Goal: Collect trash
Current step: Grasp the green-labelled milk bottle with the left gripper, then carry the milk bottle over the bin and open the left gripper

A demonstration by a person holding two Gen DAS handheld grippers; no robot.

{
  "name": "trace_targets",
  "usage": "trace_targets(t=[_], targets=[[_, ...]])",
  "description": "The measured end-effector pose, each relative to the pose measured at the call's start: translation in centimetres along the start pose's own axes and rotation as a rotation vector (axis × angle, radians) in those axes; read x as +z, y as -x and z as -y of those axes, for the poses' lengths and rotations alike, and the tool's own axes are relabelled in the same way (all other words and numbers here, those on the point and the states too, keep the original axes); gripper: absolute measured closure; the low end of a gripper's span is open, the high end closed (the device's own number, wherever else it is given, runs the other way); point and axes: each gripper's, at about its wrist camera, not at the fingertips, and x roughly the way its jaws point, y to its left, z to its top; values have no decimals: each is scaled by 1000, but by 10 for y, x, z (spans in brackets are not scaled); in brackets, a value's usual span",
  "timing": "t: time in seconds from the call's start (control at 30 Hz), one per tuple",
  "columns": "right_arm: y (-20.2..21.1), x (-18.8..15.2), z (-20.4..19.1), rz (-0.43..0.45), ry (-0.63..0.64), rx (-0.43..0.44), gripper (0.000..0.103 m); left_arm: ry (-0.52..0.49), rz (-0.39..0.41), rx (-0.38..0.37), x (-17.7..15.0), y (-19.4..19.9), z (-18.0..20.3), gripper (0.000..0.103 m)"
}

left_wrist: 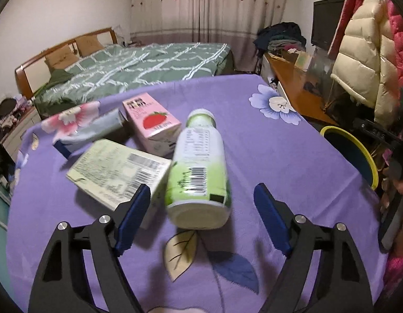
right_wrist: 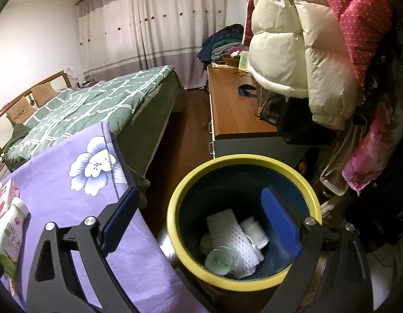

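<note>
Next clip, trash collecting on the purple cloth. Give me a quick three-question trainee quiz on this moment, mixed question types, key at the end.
1. True or false: the green and white bottle lies on its side with its base toward the left gripper.
2. Multiple choice: what does the right gripper hang over? A) the bed B) the yellow-rimmed bin C) the wooden dresser
3. Short answer: name one thing already inside the bin.

Key
1. True; neither pad presses the bottle.
2. B
3. White paper towel, or a clear plastic cup.
</note>
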Motion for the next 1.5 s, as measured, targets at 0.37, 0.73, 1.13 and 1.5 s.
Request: trace_targets(t=[0.37, 0.73, 1.13, 1.5], targets=[[-1, -1, -2, -12, 3, 34, 13, 22, -45, 0, 3, -29, 5, 48], [0, -1, -4, -10, 13, 38, 13, -33, 33, 69, 17, -11, 12, 51], [0, -1, -5, -8, 12, 41, 13, -94, 163, 45, 62, 48, 24, 51], [3, -1, -4, 0, 4, 62, 13, -119, 162, 40, 66, 42, 44, 51]])
